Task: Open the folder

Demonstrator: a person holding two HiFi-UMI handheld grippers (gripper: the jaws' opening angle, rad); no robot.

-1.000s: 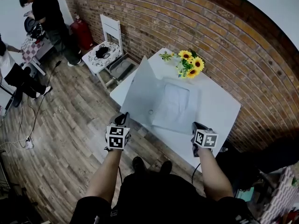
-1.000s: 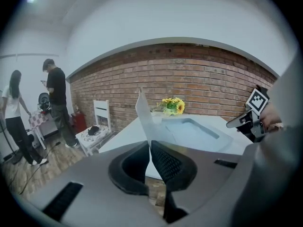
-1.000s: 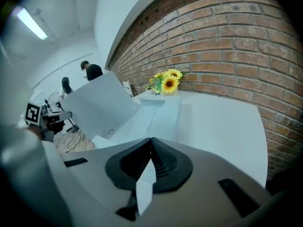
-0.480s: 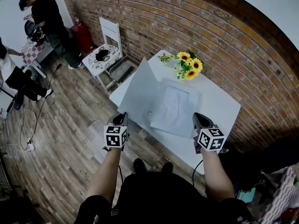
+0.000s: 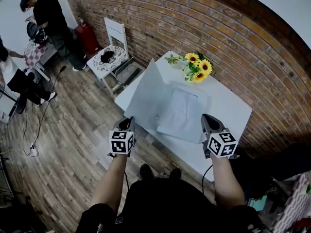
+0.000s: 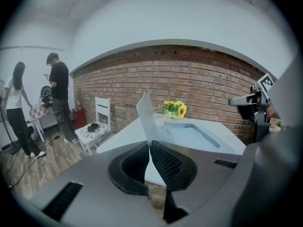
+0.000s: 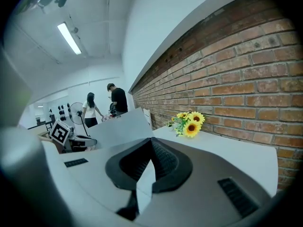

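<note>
A pale grey folder lies on the white table (image 5: 228,106), its inner sheets (image 5: 182,111) showing. Its cover (image 5: 146,95) stands tilted up toward the left. My left gripper (image 5: 128,124) is shut on the cover's near edge; in the left gripper view the thin cover (image 6: 146,113) runs straight in between the closed pads of the left gripper (image 6: 150,143). My right gripper (image 5: 207,119) hangs above the table's near right edge, apart from the folder. In the right gripper view its tips meet with nothing between them (image 7: 151,140), and the raised cover (image 7: 118,129) shows to the left.
A bunch of sunflowers (image 5: 197,68) stands at the table's far side against the brick wall. A white chair (image 5: 112,52) and a red cylinder (image 5: 87,35) stand to the left. Two people (image 5: 48,13) stand at the far left on the wooden floor.
My right gripper has risen off the table's near edge and now sits higher, closer to the head camera. The left gripper and the raised cover have stayed put.
</note>
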